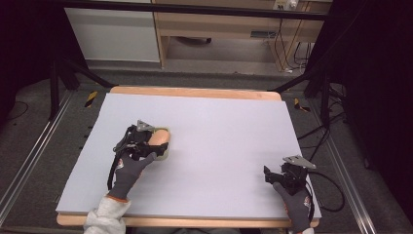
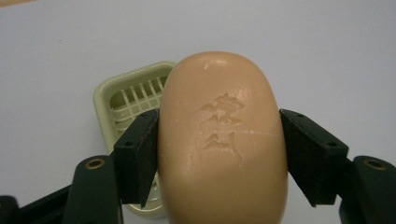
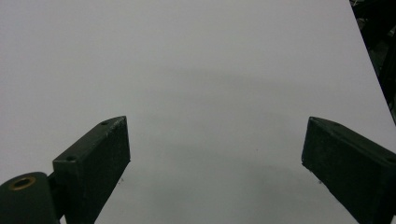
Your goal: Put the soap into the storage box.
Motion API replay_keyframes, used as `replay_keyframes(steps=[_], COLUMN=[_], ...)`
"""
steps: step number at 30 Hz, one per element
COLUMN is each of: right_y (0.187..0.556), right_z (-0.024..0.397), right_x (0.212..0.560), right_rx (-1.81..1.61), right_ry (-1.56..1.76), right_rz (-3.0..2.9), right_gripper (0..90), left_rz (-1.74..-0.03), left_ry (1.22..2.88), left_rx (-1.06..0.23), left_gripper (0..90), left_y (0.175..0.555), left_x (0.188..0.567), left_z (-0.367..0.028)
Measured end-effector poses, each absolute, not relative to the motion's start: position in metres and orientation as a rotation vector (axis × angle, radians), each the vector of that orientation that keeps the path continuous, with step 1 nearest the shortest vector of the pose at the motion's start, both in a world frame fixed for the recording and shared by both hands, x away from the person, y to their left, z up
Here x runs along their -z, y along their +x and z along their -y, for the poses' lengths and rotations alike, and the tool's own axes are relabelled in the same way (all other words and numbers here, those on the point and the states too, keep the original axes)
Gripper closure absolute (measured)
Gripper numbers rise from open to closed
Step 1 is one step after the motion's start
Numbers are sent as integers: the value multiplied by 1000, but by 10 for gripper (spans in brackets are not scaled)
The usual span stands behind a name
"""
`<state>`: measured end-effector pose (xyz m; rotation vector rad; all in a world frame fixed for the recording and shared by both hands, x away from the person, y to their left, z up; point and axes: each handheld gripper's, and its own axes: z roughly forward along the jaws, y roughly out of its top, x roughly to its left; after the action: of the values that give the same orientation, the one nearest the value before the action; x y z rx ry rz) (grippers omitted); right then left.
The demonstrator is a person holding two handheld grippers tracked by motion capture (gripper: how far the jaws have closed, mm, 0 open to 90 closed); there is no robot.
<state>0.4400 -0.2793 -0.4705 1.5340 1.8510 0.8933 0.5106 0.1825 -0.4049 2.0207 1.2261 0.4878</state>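
Evidently the soap is on its way into its dish, so the dish is the landmark worth watching. The left gripper (image 2: 219, 154) has its jaws clamped on the flanks of the peach-coloured soap bar (image 2: 222, 140), stamped face up toward the gripper's camera, and it carries the bar above the pale green soap dish (image 2: 133, 93), which sits on the lavender table mat (image 1: 219, 136) toward its left side. In the left gripper view the dish's ribbed tray peeks out past the bar's left shoulder, so the bar looks offset from the dish's middle rather than squarely over it; how high it rides above the rim I cannot tell.

To do this well, I would judge, the hand should bring the bar's long axis in line with the dish's long axis, centre it over the ribs, lower until the underside rests, and only then let go. Soap is slick, and a release from height or against the rim could send it skidding or tip the light dish.

Well to the right of the dish, near the mat's front edge, the right gripper (image 1: 269, 174) idles with its jaws spread wide and nothing between them.
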Motion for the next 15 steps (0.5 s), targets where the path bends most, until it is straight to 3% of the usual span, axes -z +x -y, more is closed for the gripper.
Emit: replay_keyframes(steps=[15], right_y=[440], right_z=[278], right_x=[470], right_rx=[-896], right_ry=[1536], right_rz=[-1852], right_gripper=[82], left_rz=[-1290], left_ry=[2025], left_rx=[-515], left_gripper=[320], left_y=[534], left_x=[412], left_z=[-188])
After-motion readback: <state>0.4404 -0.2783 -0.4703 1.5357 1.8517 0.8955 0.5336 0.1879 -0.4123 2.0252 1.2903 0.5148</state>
